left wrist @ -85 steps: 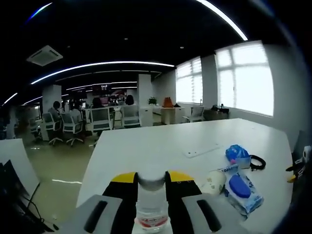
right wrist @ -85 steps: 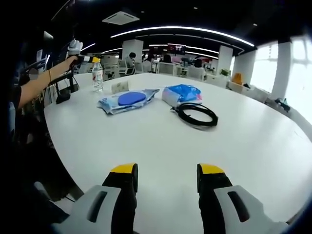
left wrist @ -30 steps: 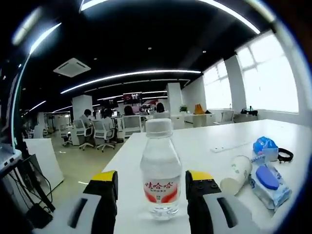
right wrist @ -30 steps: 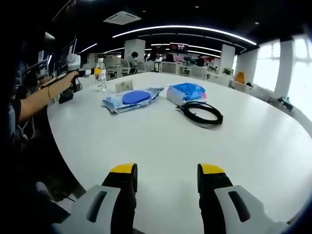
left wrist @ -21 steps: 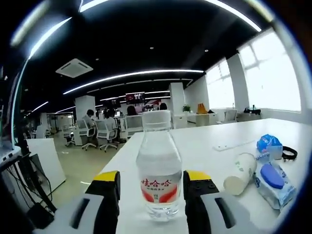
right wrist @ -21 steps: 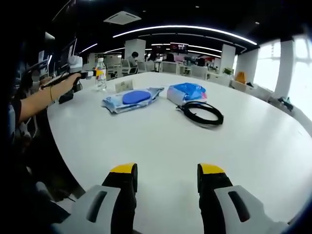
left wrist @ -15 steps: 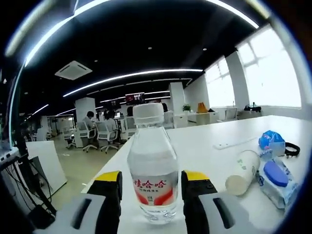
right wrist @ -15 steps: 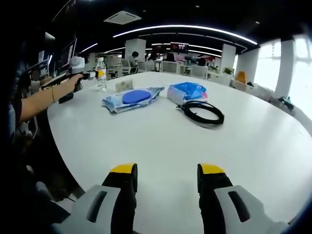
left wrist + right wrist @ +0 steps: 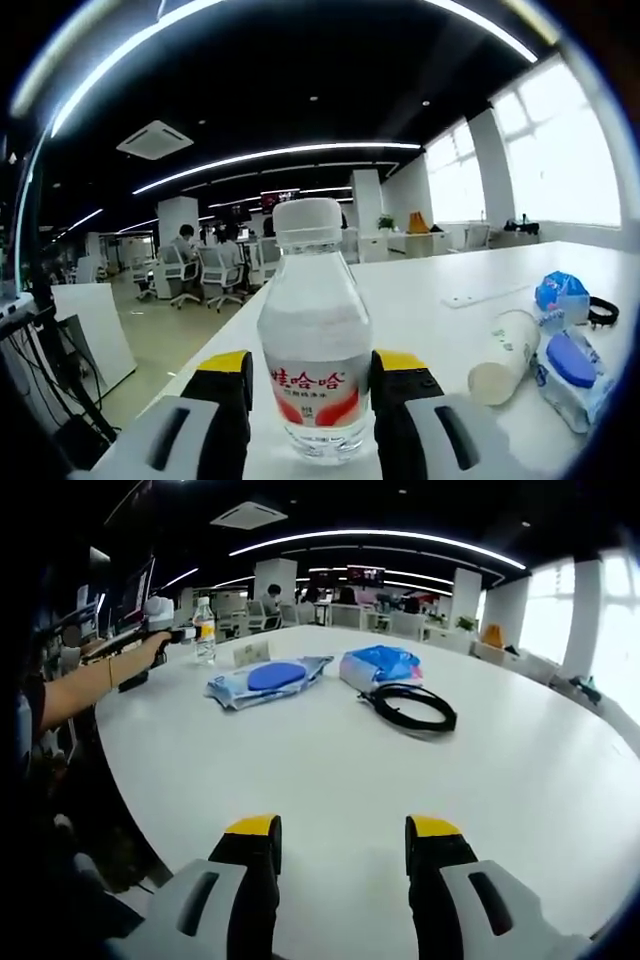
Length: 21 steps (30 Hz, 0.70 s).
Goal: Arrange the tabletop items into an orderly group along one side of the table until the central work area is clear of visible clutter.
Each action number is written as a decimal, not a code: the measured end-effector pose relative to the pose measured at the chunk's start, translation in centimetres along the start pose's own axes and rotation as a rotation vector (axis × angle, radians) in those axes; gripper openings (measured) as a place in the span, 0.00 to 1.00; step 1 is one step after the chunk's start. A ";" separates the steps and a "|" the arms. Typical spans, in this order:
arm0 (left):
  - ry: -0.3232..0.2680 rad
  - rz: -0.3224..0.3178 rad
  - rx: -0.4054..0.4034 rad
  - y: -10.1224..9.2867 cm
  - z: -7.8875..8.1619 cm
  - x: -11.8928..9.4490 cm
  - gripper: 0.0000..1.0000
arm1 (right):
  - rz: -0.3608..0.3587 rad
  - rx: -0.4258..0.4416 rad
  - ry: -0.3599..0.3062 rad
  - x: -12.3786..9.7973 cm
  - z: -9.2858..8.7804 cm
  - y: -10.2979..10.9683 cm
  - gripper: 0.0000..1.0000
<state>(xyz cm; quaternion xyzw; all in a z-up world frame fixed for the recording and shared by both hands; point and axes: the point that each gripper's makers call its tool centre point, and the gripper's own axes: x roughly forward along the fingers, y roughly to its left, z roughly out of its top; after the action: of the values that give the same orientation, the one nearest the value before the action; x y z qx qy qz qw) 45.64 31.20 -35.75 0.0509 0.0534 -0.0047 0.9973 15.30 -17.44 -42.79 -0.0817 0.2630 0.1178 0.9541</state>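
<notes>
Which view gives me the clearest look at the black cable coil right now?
The right gripper view: the black cable coil lies whole and unobstructed on the white table. The left gripper view catches just a sliver of it at the far right edge.

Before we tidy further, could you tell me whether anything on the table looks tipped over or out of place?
Yes: the paper cup lies on its side beside the wet-wipes pack, open end toward the camera. The water bottle stands upright between the left gripper's jaws. Nothing looks spilled.
</notes>
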 end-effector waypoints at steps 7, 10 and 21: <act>0.003 -0.013 0.015 -0.2 -0.2 0.5 0.43 | -0.003 0.004 -0.002 -0.1 0.0 -0.2 0.47; 0.000 -0.018 0.013 -0.4 -0.2 0.6 0.40 | -0.007 0.010 -0.001 -0.1 -0.1 -0.4 0.47; -0.004 -0.027 -0.028 -0.3 -0.2 0.7 0.38 | -0.002 0.013 0.002 0.3 -0.2 -0.4 0.47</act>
<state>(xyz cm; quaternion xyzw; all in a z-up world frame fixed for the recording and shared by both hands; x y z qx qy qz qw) 46.26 30.90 -36.10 0.0364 0.0519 -0.0176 0.9978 15.57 -17.84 -43.10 -0.0759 0.2649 0.1152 0.9544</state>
